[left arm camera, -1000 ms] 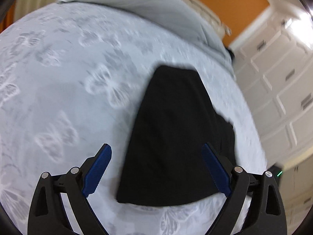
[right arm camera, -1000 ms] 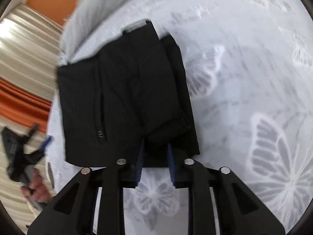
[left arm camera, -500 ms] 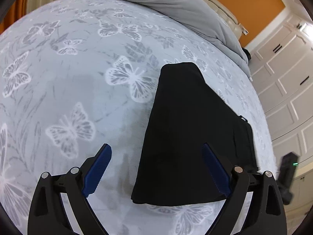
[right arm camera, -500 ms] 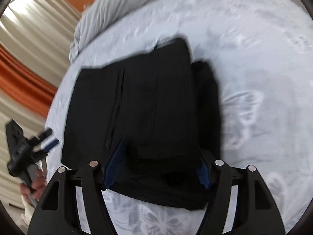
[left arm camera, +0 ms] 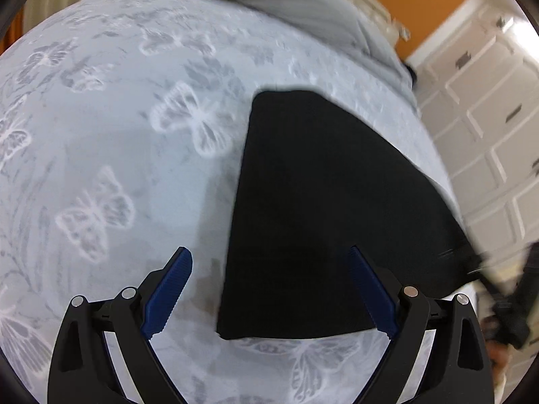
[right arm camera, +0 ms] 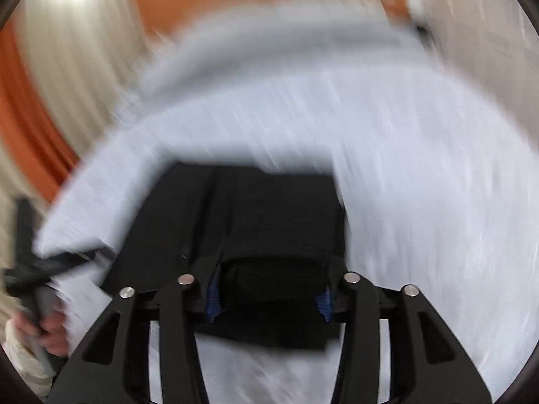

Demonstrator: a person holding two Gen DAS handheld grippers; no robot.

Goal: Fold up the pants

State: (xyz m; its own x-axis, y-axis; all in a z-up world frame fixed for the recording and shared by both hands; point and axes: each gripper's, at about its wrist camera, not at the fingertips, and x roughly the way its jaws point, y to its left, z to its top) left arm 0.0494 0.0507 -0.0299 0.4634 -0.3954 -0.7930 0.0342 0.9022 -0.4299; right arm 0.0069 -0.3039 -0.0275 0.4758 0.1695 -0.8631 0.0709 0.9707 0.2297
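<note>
The black pants [left arm camera: 330, 208] lie folded into a flat stack on the butterfly-print bed sheet [left arm camera: 118, 134]. My left gripper [left arm camera: 269, 289] is open and empty, hovering above the near edge of the stack, its right pad over the cloth. In the blurred right wrist view the pants [right arm camera: 269, 222] lie just ahead. My right gripper [right arm camera: 269, 289] is open with both blue pads around a thick fold at the near end of the stack. I cannot tell whether the pads touch the cloth.
A grey duvet [left arm camera: 269, 3] is bunched at the head of the bed below an orange wall. White panelled cupboards [left arm camera: 488, 128] stand beyond the bed's right edge. The other hand and gripper [right arm camera: 33, 286] show at the left edge of the right wrist view.
My right gripper went from shut to open and has swung low toward the near end of the stack. The left gripper stayed open and shifted slightly over the pants.
</note>
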